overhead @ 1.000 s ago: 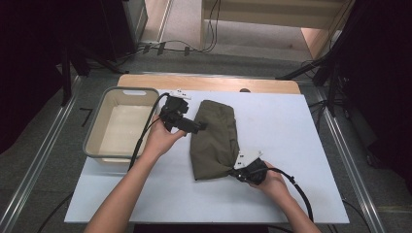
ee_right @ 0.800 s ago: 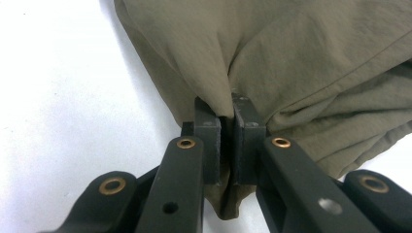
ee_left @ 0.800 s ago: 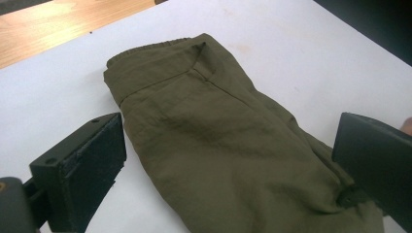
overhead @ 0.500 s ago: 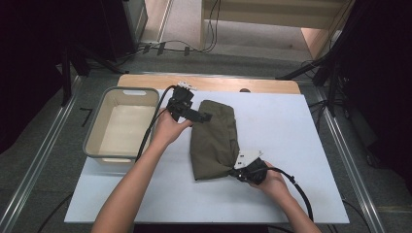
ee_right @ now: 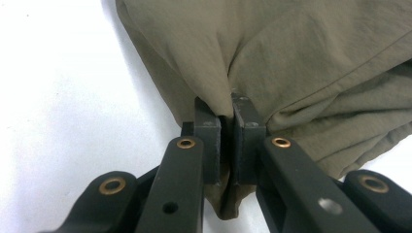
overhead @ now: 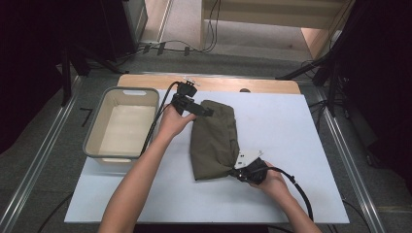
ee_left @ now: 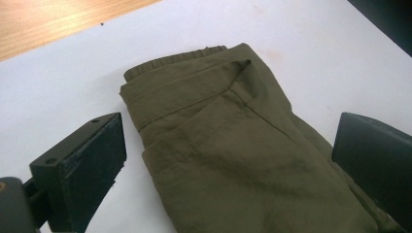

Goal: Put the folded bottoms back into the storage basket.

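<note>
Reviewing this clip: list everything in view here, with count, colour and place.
folded garment: one, olive green, middle of the table, waistband end at the far side
bin: one, beige with grey rim, left part of the table, nothing visible inside
table sheet: one, white, covers the tabletop
wooden edge: one strip, light brown, far side of the table
floor cables: several, black, beyond the table
left gripper: one, black, jaws open over the garment's far end
right gripper: one, black, shut on the garment's near corner
forearms: two, coming in from the bottom
</note>
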`<state>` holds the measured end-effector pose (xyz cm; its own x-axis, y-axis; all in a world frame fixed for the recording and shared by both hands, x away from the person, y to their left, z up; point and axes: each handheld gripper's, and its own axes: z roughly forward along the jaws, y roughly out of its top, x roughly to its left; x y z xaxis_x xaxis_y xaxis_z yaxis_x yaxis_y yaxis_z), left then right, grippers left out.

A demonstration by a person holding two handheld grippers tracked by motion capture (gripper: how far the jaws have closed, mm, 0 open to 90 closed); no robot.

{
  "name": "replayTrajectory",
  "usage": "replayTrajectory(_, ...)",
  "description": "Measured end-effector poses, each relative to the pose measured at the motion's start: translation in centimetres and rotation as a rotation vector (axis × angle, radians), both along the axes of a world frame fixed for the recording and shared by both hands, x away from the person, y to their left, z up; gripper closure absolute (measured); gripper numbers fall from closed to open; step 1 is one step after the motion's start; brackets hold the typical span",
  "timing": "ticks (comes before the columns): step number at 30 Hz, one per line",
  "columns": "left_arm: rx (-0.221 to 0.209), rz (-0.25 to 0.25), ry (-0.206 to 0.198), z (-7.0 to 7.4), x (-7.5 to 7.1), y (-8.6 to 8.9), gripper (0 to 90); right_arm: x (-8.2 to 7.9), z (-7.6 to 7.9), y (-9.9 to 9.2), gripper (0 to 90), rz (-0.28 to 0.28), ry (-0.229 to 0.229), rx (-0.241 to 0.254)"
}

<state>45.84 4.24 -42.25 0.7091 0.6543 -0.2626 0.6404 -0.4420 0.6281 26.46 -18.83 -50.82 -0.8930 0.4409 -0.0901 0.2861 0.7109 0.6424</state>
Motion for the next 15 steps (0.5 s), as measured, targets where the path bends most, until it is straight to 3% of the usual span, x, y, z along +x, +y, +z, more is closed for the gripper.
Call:
replayTrajectory(4,0.012,0.015,0.017,-0.5,0.8,-0.2,0.0,0.0,0.0,0.0,81.7,0.001,0.001,0.001)
replayTrajectory(15,-0.036,0.046,0.069,-2.2,2.5,0.2,0.0,0.0,0.0,0.0,81.7,0.0,-0.001,-0.003)
